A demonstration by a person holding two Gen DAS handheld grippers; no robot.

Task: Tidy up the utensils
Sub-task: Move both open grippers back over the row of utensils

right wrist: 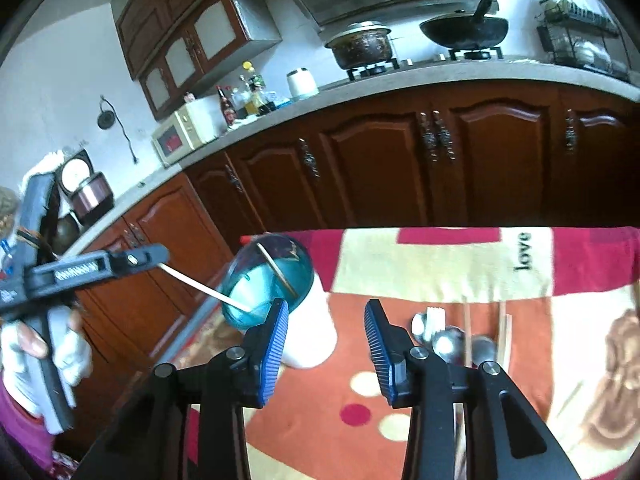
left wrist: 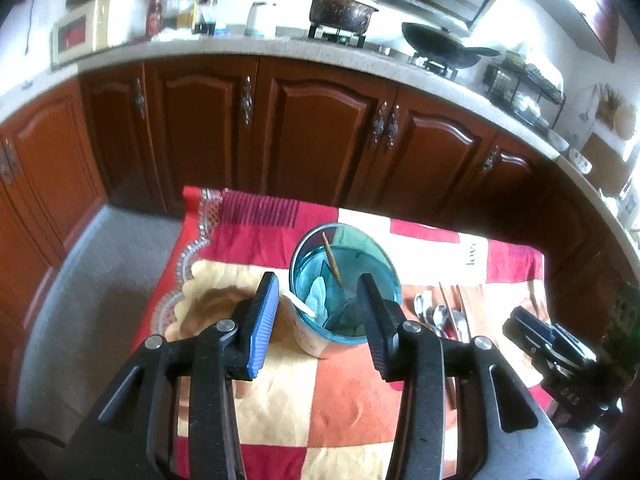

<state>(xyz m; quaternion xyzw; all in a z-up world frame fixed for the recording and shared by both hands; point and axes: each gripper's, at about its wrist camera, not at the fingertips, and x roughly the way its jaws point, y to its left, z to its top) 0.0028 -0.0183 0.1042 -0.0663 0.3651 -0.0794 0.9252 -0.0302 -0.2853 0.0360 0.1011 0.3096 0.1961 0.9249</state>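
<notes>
I'm in a home kitchen: a pot (right wrist: 362,46) and wok (right wrist: 464,30) sit on the stove, a microwave (right wrist: 180,136) left of it, wooden cabinets (right wrist: 360,160) below.

Dark wooden cabinets (left wrist: 320,128) under a pale countertop (right wrist: 280,112); grey floor (left wrist: 100,280).

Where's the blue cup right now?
The blue cup stands upright on the patterned cloth, just beyond the left gripper, with the spoons to its right.

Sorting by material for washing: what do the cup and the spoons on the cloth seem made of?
Cup: translucent teal, glossy, likely plastic or tinted glass; its contents show through the wall. Spoons: bright, mirror-like bowls, probably polished steel.
</notes>
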